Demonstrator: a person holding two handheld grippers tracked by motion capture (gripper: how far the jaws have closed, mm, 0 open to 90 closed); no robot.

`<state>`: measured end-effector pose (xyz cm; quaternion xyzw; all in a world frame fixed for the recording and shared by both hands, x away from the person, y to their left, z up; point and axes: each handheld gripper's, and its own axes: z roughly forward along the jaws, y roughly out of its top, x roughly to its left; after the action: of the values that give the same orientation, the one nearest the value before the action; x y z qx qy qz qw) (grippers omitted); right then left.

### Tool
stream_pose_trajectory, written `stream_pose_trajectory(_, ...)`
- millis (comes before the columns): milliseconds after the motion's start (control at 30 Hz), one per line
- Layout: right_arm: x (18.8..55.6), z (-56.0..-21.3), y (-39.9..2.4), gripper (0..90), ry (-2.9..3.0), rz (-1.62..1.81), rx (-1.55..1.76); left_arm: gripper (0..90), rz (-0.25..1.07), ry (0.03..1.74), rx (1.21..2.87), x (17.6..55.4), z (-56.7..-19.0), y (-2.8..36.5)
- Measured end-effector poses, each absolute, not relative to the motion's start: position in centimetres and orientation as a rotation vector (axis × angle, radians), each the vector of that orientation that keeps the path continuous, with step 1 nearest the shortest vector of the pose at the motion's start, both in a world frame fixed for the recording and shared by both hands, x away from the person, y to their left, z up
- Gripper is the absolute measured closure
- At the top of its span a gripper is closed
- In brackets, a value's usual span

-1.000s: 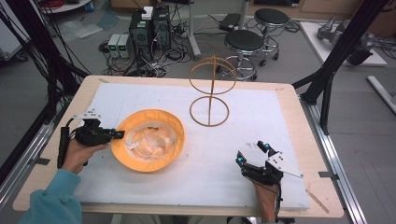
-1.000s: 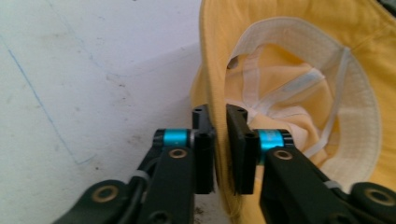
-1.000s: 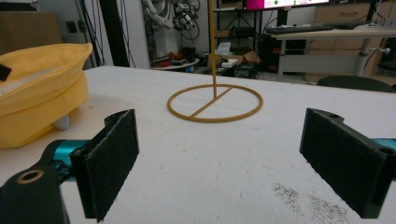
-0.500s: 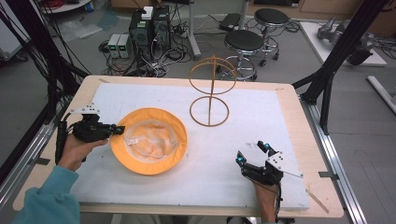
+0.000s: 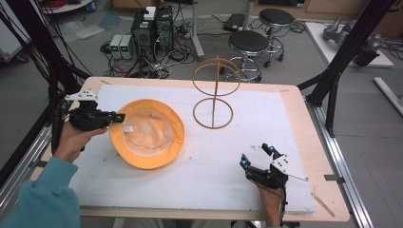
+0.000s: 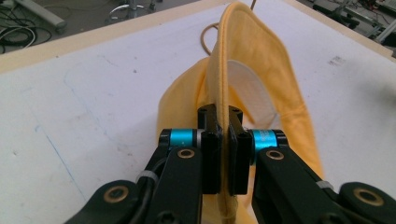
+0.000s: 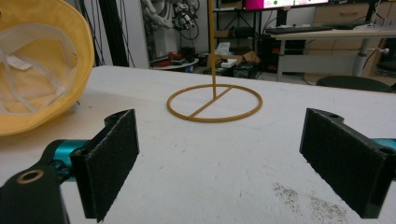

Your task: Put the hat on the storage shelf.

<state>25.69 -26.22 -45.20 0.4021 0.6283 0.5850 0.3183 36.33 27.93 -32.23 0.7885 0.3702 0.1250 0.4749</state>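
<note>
On the left half of the white-covered counter (image 5: 199,166), the round yellow fabric hat with a pale lining (image 5: 148,133) is tilted, its left brim raised off the surface and its right side resting on the counter. The left gripper (image 5: 113,117) has its jaws closed on that brim; in the left gripper view the brim (image 6: 223,93) runs edge-on between the pressed pads. Beyond the hat stands a thin tan wire stand with a ring base (image 5: 213,113), apart from it. Near the counter's right front corner, the right gripper (image 5: 256,156) sits with its jaws wide apart, gripping nothing.
</note>
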Motion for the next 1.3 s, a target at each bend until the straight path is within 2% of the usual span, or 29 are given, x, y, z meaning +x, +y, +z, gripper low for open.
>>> stream_pose_trajectory(400, 25.7, -45.2, -26.2, 10.7, 1.65, 1.538, 1.052, 86.2, 0.434, 0.902, 1.939, 38.4, -29.2, 28.5)
stream_pose_trajectory(767, 25.6, -45.3, -26.3, 10.6, 1.638, 1.543, 1.039, 86.2, 0.528, 0.914, 1.997, 39.1, -29.5, 29.3)
stream_pose_trajectory(1033, 25.6, -45.3, -26.3, 10.6, 1.638, 1.542, 1.041, 86.2, 0.494, 0.87, 2.036, 38.4, -29.6, 27.3)
stream_pose_trajectory(1300, 25.6, -45.2, -26.3, 10.7, 1.64, 1.54, 1.041, 86.2, 0.388, 0.814, 2.005, 37.2, -29.9, 25.2)
